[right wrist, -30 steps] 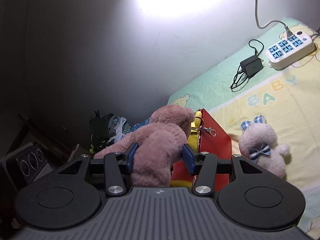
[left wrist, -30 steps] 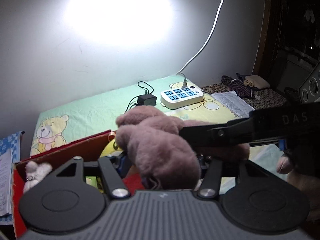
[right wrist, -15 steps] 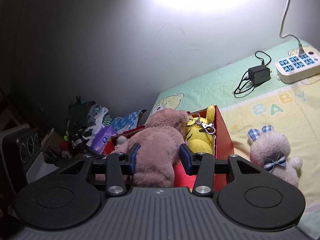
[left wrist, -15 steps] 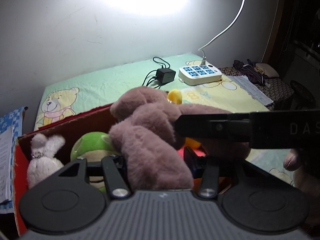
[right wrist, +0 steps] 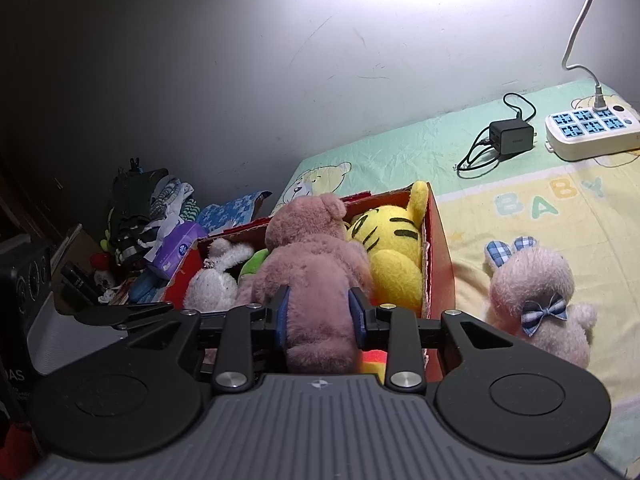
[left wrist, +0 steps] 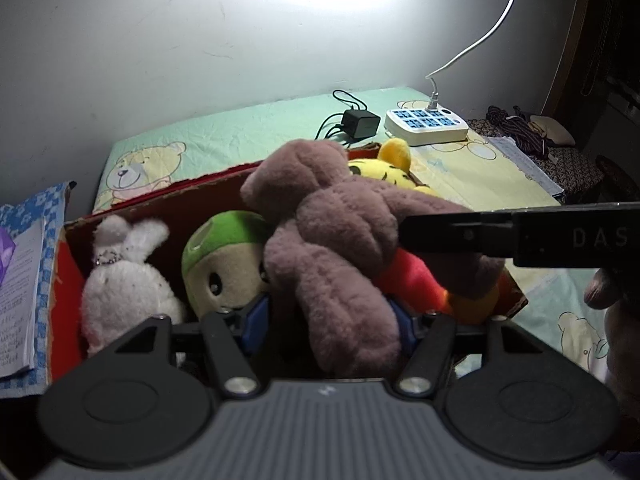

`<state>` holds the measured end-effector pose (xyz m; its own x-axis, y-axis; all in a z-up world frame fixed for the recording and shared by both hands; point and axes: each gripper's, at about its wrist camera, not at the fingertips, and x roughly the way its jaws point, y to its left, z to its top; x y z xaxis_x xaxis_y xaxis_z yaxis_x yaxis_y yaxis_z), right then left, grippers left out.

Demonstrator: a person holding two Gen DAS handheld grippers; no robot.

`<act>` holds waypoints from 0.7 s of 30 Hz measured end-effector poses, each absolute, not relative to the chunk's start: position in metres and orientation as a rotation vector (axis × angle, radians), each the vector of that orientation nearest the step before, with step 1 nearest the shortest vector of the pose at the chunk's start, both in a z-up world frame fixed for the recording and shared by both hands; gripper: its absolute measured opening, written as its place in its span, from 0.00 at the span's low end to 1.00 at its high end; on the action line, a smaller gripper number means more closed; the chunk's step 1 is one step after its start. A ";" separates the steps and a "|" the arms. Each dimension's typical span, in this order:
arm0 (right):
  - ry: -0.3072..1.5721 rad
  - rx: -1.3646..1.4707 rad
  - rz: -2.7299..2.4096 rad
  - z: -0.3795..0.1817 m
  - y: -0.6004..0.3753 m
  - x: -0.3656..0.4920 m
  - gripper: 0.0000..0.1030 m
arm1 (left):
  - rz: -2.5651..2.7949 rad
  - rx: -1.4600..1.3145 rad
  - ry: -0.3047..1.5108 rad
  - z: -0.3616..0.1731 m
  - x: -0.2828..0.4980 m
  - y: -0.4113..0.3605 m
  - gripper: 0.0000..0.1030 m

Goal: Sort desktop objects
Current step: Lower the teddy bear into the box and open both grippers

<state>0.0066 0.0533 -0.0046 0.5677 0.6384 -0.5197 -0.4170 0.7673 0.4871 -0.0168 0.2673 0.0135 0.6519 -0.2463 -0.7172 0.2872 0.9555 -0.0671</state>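
Dim bedside desktop, baby-print cloth | red box (right wrist: 438, 240) holds four plush | right gripper (right wrist: 318, 314) clamps brown bear (right wrist: 316, 264) over it | left gripper (left wrist: 330, 320) flanks bear's leg, grip unclear | pink bunny (right wrist: 540, 300) at 3 o'clock unsorted

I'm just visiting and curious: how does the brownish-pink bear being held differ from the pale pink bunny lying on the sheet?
The bear is darker, plain, and over the red box, clamped by the right gripper. The bunny is paler, wears a checked bow and checked ears, and lies outside the box, untouched. Both are fluffy plush toys.
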 end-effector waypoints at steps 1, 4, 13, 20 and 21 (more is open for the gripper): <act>0.741 0.337 0.640 -0.004 0.051 0.006 0.34 | -0.307 0.053 0.797 0.016 -0.019 0.268 0.63; 0.747 0.375 0.659 -0.001 0.044 0.002 0.35 | -0.313 0.063 0.764 0.024 -0.022 0.266 0.60; 0.794 0.557 0.654 -0.009 0.030 0.012 0.23 | -0.303 0.038 0.817 0.016 -0.006 0.266 0.57; 0.860 0.509 0.677 -0.020 0.051 0.008 0.21 | -0.228 0.063 0.881 0.006 0.006 0.269 0.59; 0.874 0.515 0.682 -0.024 0.055 0.008 0.21 | -0.219 0.068 0.890 0.004 0.007 0.270 0.57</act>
<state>0.0083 0.0545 -0.0237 0.4587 0.7224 -0.5175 -0.3260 0.6785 0.6583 0.0066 0.2696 0.0042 0.6087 -0.1608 -0.7769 0.2176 0.9755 -0.0315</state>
